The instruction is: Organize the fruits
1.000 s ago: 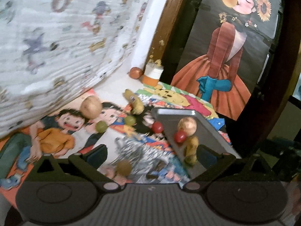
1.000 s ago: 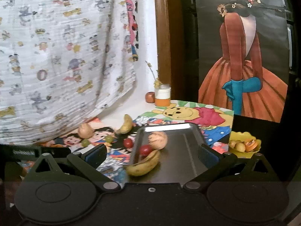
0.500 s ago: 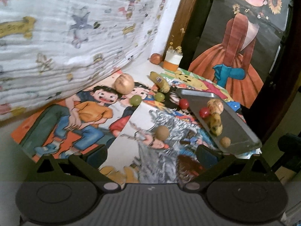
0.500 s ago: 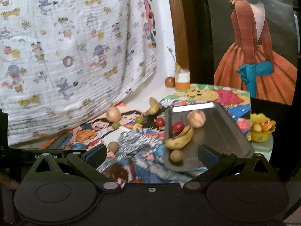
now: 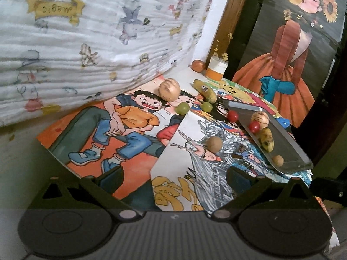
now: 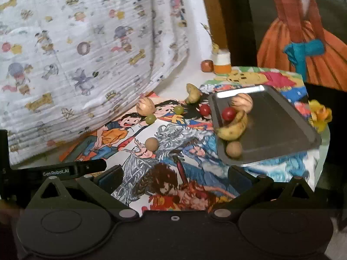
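A dark metal tray (image 6: 282, 127) (image 5: 286, 149) holds a banana (image 6: 233, 126), a red tomato (image 6: 228, 113), a tan round fruit (image 6: 241, 103) and a small brown fruit (image 6: 233, 149). On the cartoon mat lie another small brown fruit (image 6: 151, 144) (image 5: 214, 144), two green grapes (image 5: 182, 108) (image 5: 207, 106), a red tomato (image 5: 232, 116), a banana (image 5: 205, 91) and a tan round fruit (image 5: 169, 89). My left gripper (image 5: 173, 176) and right gripper (image 6: 174, 175) are both open and empty, held back from the fruit.
A patterned white cloth (image 5: 86, 32) hangs at the left. An orange-and-white jar (image 5: 216, 69) and a brown fruit (image 5: 197, 65) stand at the back. A yellow bowl (image 6: 321, 114) sits right of the tray. The left gripper's body (image 6: 73, 169) shows in the right wrist view.
Both grippers have pulled back and away from the tray, so more of the mat shows. A small brown fruit now lies at the tray's near end.
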A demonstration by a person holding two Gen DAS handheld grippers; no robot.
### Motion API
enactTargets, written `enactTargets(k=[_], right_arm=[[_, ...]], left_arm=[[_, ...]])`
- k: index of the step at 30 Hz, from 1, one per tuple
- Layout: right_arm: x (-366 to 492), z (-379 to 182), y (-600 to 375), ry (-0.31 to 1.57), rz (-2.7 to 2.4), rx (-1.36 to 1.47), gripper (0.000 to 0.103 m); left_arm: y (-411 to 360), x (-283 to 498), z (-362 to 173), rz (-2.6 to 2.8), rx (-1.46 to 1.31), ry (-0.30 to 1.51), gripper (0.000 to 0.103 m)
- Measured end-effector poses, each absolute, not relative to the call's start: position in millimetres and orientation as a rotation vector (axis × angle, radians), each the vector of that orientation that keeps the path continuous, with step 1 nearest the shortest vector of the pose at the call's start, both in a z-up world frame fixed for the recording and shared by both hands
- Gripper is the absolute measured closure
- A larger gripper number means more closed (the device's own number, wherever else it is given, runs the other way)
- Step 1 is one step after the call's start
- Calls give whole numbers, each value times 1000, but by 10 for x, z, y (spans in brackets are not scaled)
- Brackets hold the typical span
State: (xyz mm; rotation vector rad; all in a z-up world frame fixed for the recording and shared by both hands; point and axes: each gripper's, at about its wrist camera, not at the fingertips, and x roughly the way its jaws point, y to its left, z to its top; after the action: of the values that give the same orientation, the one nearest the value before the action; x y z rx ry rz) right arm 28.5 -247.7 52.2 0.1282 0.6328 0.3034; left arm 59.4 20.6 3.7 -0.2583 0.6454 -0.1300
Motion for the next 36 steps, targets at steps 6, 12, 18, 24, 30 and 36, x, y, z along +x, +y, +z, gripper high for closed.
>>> enactTargets(k=[6, 12, 18, 24, 30, 36], right_arm=[[529, 654, -2439, 664, 375, 7, 1], [851, 864, -2402, 731, 495, 1, 1], [1280, 1121, -2341, 733, 605, -97, 1], [1842, 1060, -2278, 833, 785, -208, 1], [2400, 919, -2278, 904, 881, -184, 1], [2835, 759, -2349, 864, 953, -260, 4]], left_arm=[[141, 643, 15, -153, -224, 629, 0], [0, 737, 11, -193, -179, 614, 0], [-146, 920, 33, -240, -145, 627, 0], [-318, 1123, 9, -270, -153, 643, 2], [-455, 1296, -51, -273, -150, 666, 12], [-481, 1449, -118, -241, -186, 690, 34]])
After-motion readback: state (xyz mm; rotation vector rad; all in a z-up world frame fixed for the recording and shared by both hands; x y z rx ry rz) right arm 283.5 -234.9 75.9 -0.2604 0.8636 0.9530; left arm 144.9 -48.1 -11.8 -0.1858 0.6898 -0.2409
